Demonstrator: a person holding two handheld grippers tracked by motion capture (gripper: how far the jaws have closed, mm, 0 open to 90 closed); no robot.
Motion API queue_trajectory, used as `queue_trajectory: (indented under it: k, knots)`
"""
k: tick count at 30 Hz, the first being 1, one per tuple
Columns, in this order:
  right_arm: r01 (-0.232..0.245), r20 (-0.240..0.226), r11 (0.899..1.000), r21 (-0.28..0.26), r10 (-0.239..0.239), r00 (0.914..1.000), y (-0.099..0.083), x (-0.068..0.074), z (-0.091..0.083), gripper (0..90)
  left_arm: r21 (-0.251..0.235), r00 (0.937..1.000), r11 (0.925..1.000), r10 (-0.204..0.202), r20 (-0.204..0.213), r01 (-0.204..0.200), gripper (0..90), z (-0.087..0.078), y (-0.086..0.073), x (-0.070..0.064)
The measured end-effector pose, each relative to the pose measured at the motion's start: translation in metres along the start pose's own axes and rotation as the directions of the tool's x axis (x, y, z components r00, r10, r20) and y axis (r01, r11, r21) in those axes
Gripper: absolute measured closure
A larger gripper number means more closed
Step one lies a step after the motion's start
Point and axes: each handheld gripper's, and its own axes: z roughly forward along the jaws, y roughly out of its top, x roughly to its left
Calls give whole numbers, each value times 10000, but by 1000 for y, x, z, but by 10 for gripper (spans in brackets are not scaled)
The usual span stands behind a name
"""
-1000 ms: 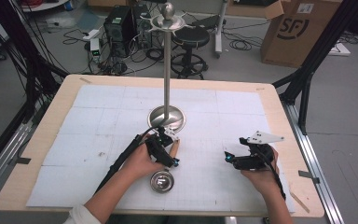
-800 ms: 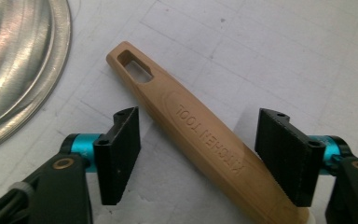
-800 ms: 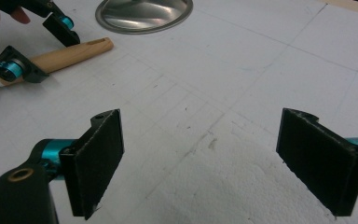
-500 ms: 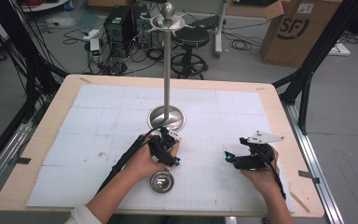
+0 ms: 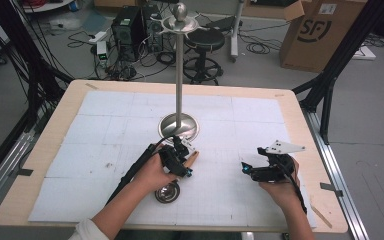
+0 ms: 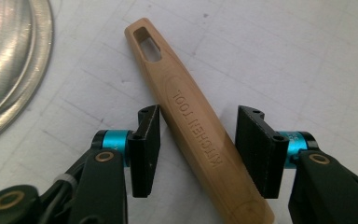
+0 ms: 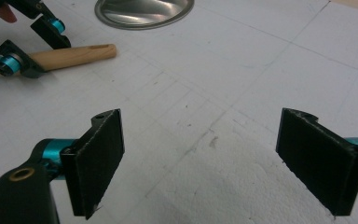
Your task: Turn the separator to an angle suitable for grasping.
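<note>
Comparison over the last second: almost nothing moves. Left gripper (image 5: 181,156) stays parked low over the wooden handle (image 5: 192,159), just in front of the stand base (image 5: 179,126), and the right gripper (image 5: 252,170) stays where it was, well apart on the person's right side of the table (image 5: 40,165).

Left gripper view: jaws straddle the handle (image 6: 196,135), which lies flat on the gridded sheet and runs diagonally between them, its slotted end pointing away. One pad (image 6: 145,154) is at or nearly at the handle's edge; the other pad (image 6: 256,154) stands off with a clear strip of sheet between. Jaws parted, so no grip yet. The edge of the stand base (image 6: 9,60) curves in at the upper left.

Right gripper view: jaws spread wide with bare sheet between them, holding nothing. Farther off, the left gripper (image 7: 23,42) sits astride the handle (image 7: 77,55).

High view: a round metal head (image 5: 167,192) lies near the person's left wrist. It is probably the working end of the same utensil, but the hand hides the join.

Judgement: the lack of motion reads as a settled pre-grasp, with alignment finished and closing still to come. The next move is the squeeze. Risk: the jaws meet a tapered, rounded handle at a slant, so it may rotate or squirt sideways as they close.
</note>
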Motion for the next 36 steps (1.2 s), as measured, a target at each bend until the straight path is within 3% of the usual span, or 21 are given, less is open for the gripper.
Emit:
queue_trajectory:
  k: [11,14,18,21,24,27,32,36]
  knots:
    - [22,45,9999,142,-23,10000,-1,2,0,139,178,9993,9992,343,148,-345,586,-2,0,-3]
    - [122,49,9999,86,-123,9999,0,1,0,139,193,9981,9979,615,64,-616,617,-4,-1,-4]
    - [-7,76,10000,79,7,10000,-1,0,-2,139,139,9983,9984,550,216,-553,652,-6,-1,0]
    - [19,85,10000,41,-19,10000,-1,0,-2,139,203,9960,9958,892,-101,-890,674,-8,-2,-2]
    - [20,78,10000,68,-21,10000,-1,1,-2,139,230,9963,9960,860,-64,-858,673,-8,-2,-3]
    - [16,58,9998,181,-18,10000,-2,2,0,139,294,9976,9974,650,256,-657,658,-5,-2,0]
    - [11,80,10000,84,-12,10000,-2,0,-2,139,179,9959,9988,430,799,-446,581,-3,-3,2]
    - [-24,129,10000,96,23,9999,-4,-2,-4,139,190,9951,9993,308,936,-328,544,-4,-3,4]
